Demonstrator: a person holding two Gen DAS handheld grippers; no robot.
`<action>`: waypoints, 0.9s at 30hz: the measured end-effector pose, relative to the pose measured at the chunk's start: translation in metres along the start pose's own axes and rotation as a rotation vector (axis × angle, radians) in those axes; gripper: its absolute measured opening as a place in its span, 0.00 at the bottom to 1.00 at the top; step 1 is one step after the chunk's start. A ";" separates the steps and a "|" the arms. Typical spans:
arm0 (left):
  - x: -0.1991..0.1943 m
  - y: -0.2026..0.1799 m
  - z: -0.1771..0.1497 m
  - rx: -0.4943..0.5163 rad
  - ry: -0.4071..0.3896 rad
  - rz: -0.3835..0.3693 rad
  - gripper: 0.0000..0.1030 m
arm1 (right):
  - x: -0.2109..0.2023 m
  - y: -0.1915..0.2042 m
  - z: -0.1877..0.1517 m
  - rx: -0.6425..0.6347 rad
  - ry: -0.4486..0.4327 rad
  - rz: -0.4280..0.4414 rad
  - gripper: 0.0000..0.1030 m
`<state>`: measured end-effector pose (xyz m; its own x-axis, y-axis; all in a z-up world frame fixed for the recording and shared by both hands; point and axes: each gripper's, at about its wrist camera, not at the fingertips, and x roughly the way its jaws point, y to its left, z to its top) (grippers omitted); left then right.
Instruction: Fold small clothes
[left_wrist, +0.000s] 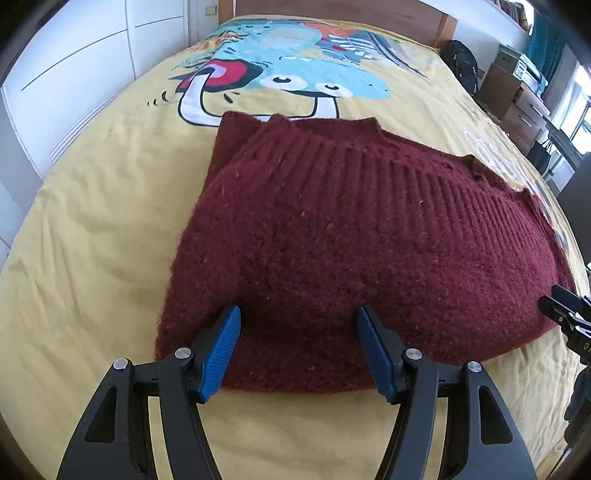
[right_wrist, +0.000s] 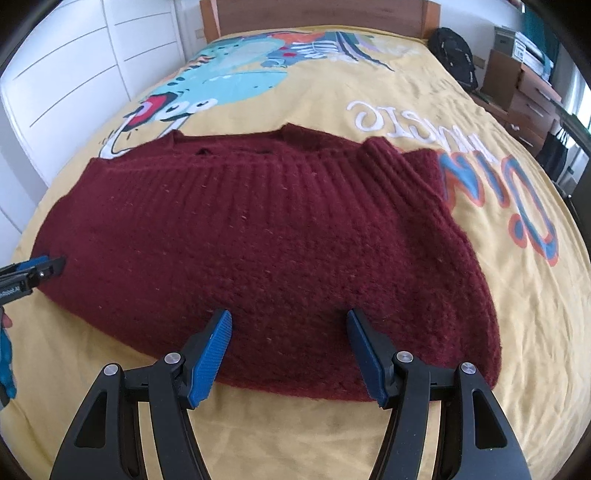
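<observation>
I am holding my left tongs (left_wrist: 297, 314) wide open, low over the near edge of the sweater (left_wrist: 332, 236). The blue pads (left_wrist: 221, 350) are sitting on either side of a bit of the knit, but they are not squeezing it. My right tongs (right_wrist: 288, 317) are gaping wide too, over the same near edge further to the right, and they are gripping nothing.

The sweater is lying folded on the bed (right_wrist: 314, 435), with its long side running across in front of me. It is dark red and fuzzy. The ribbed band (right_wrist: 295, 184) is lying along the far side, on top of the fold. A ribbed cuff (right_wrist: 388, 173) is resting on the far right part.

The bed cover is yellow. Past the sweater, a blue cartoon animal (left_wrist: 314, 77) is showing on it, and big letters (right_wrist: 406, 114) are showing to the right.

Further back, a wooden headboard (right_wrist: 314, 14) is standing at the end of the bed. White cupboards (left_wrist: 81, 66) are standing on the left. A black bag (right_wrist: 454, 55) is sitting by the far right corner.
</observation>
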<state>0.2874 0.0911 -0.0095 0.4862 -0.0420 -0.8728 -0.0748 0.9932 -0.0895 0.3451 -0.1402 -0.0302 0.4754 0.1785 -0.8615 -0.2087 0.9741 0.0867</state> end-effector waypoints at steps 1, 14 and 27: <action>-0.001 0.001 0.000 0.000 0.002 -0.001 0.58 | -0.001 -0.004 -0.001 0.009 0.001 -0.003 0.64; -0.038 0.013 -0.002 -0.030 -0.011 -0.002 0.64 | -0.038 -0.019 -0.009 0.091 -0.030 -0.002 0.65; -0.084 0.037 -0.011 -0.086 -0.045 -0.007 0.71 | -0.082 -0.005 -0.020 0.109 -0.080 0.013 0.65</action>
<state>0.2346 0.1298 0.0557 0.5256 -0.0417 -0.8497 -0.1453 0.9797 -0.1380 0.2903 -0.1628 0.0306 0.5408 0.1974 -0.8177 -0.1234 0.9802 0.1551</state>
